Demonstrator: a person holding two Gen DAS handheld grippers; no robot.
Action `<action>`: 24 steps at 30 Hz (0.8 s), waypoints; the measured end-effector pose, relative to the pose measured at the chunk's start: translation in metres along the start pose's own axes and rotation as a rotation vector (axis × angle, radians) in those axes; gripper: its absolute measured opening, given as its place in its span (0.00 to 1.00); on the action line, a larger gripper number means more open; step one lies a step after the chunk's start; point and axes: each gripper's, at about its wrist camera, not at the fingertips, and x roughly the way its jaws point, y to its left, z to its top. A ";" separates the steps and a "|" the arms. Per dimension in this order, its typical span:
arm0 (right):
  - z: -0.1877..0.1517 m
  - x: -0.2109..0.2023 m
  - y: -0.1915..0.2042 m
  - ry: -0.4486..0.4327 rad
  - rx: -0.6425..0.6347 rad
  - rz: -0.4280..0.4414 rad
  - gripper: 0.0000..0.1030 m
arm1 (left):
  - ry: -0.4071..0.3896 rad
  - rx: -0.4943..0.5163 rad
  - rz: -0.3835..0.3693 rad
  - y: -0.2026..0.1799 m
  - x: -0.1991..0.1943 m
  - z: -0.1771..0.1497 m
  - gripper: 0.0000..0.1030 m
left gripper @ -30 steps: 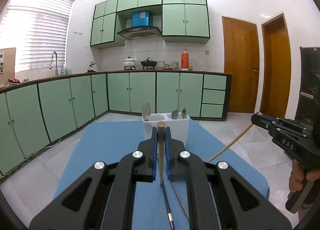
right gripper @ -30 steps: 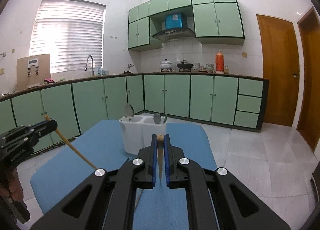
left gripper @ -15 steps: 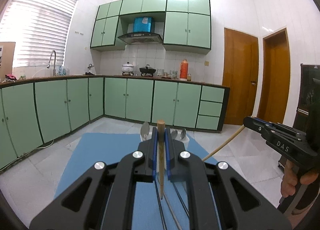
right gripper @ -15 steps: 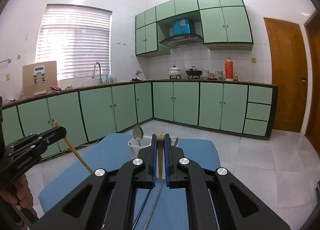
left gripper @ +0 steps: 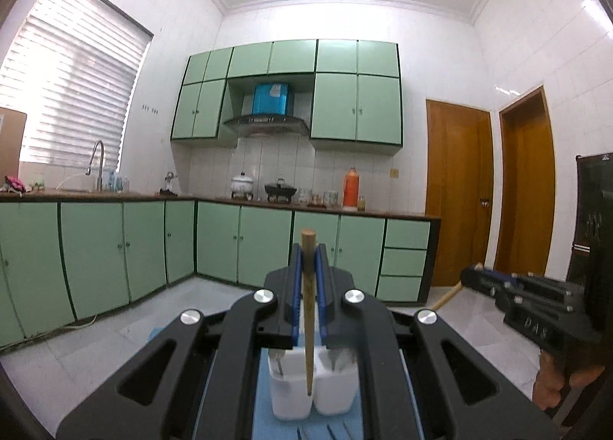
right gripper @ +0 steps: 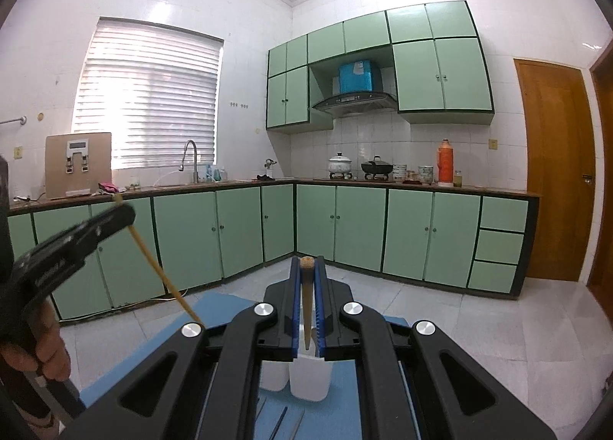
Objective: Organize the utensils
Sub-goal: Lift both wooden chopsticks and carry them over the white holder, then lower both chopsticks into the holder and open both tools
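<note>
Wooden chopstick (left gripper: pixel 307 309) is clamped near its thick end in left gripper (left gripper: pixel 307 302); another (right gripper: pixel 306 309) likewise in right gripper (right gripper: pixel 306 306). Judged light, stiff, probably slippery; white holder (left gripper: pixel 312 390) lies below.

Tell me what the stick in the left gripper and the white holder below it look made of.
The stick, clamped in the left gripper, looks like wood or bamboo: matte tan, tapering downward, blunt cut top. The white holder seems glazed ceramic or glossy plastic, smooth with soft highlights; I can't tell which. The right gripper holds a similar stick.
</note>
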 end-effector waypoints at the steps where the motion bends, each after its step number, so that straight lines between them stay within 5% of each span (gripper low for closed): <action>1: 0.003 0.007 -0.001 0.007 -0.001 0.001 0.06 | -0.004 -0.001 -0.001 -0.001 0.007 0.003 0.06; 24: -0.010 0.149 -0.017 0.291 0.016 0.041 0.06 | 0.191 0.021 0.016 0.016 0.164 -0.041 0.06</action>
